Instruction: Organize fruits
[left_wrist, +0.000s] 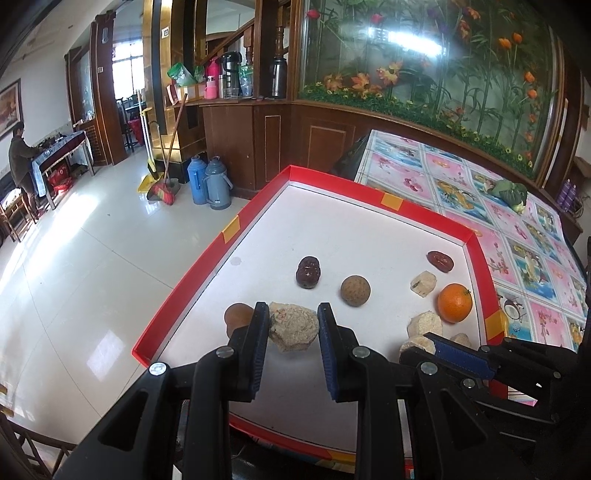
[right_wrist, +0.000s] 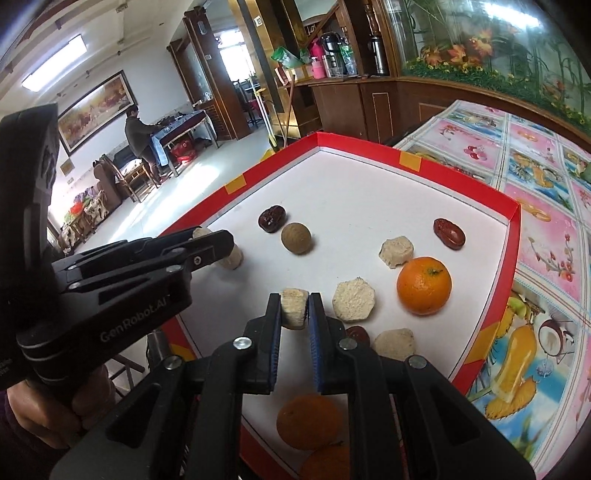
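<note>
A white tray with a red rim (left_wrist: 406, 207) (right_wrist: 514, 236) holds the pieces. My left gripper (left_wrist: 293, 325) (right_wrist: 221, 251) is shut on a beige crumbly chunk (left_wrist: 293, 328) near the tray's left side. My right gripper (right_wrist: 295, 314) (left_wrist: 417, 345) is shut on a smaller beige chunk (right_wrist: 294, 308). Loose on the tray lie an orange (left_wrist: 455, 302) (right_wrist: 424, 285), a brown ball (left_wrist: 355, 290) (right_wrist: 295, 238), two dark red dates (left_wrist: 308, 272) (left_wrist: 440, 261) and several beige chunks (right_wrist: 353, 301). Two more oranges (right_wrist: 308, 421) sit under my right gripper.
The tray rests on a table with a floral cloth (left_wrist: 517, 236) (right_wrist: 546, 229); a green bundle (left_wrist: 511, 192) lies farther back. Beyond the tray's left rim is tiled floor with thermos jugs (left_wrist: 210, 181) and a broom (left_wrist: 162, 190). A person (left_wrist: 18, 155) stands far off.
</note>
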